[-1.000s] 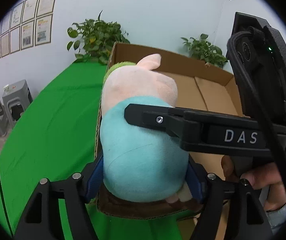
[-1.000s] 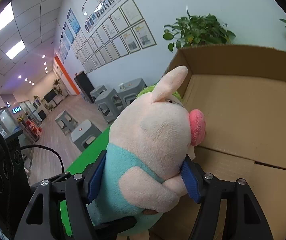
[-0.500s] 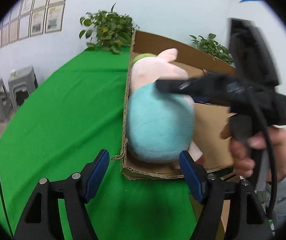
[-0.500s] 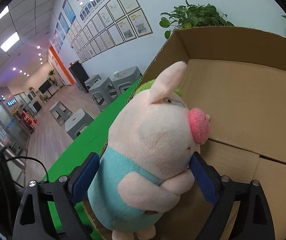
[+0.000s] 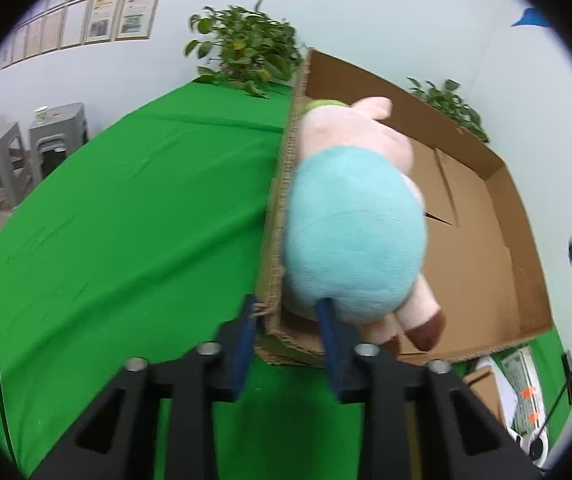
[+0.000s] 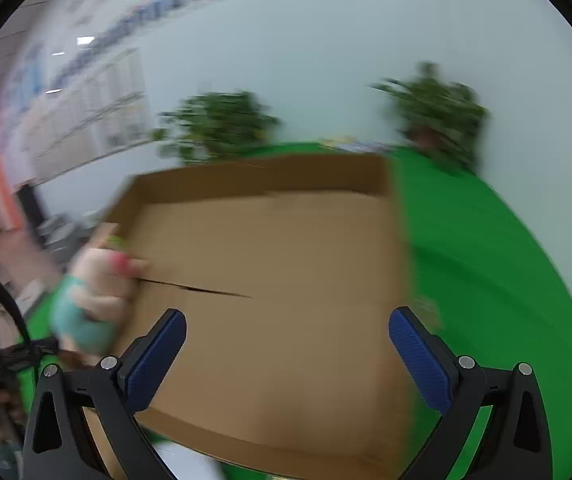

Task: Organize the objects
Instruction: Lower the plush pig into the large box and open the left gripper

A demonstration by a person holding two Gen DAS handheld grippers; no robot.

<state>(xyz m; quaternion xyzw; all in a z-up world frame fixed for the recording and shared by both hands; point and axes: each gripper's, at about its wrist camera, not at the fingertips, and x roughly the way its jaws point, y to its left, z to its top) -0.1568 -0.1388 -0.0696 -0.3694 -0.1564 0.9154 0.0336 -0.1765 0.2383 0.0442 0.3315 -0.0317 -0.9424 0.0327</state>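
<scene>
Item: plush pig (image 5: 354, 240), pink with a turquoise body, lodged inside the cardboard box (image 5: 486, 240) against its left wall at the near corner, feet toward the front edge. The box was set on the green-covered bench (image 5: 126, 220). Left tool (image 5: 286, 308): jaws closing, the box's near corner wall caught between the blue pads; one pad was seen outside the corner and the other inside beside the pig's underside, and a firm pinch by both pads was not yet shown. Right tool (image 6: 286, 316): jaws opening, spread wide above the box floor, with nothing between them. Step judged in hand: the box to be steadied or shifted by its corner. For a sound grip, the inner pad was best kept on cardboard only, clear of the plush fabric, and the wall seated deep between the pads before any pull, since a thin flap would be apt to bend or tear. Changes noted: a second earlier the pig had been clamped by both tools at the box; the pig had since been released, the left tool narrowed onto the corner, and the right tool swung aside.
</scene>
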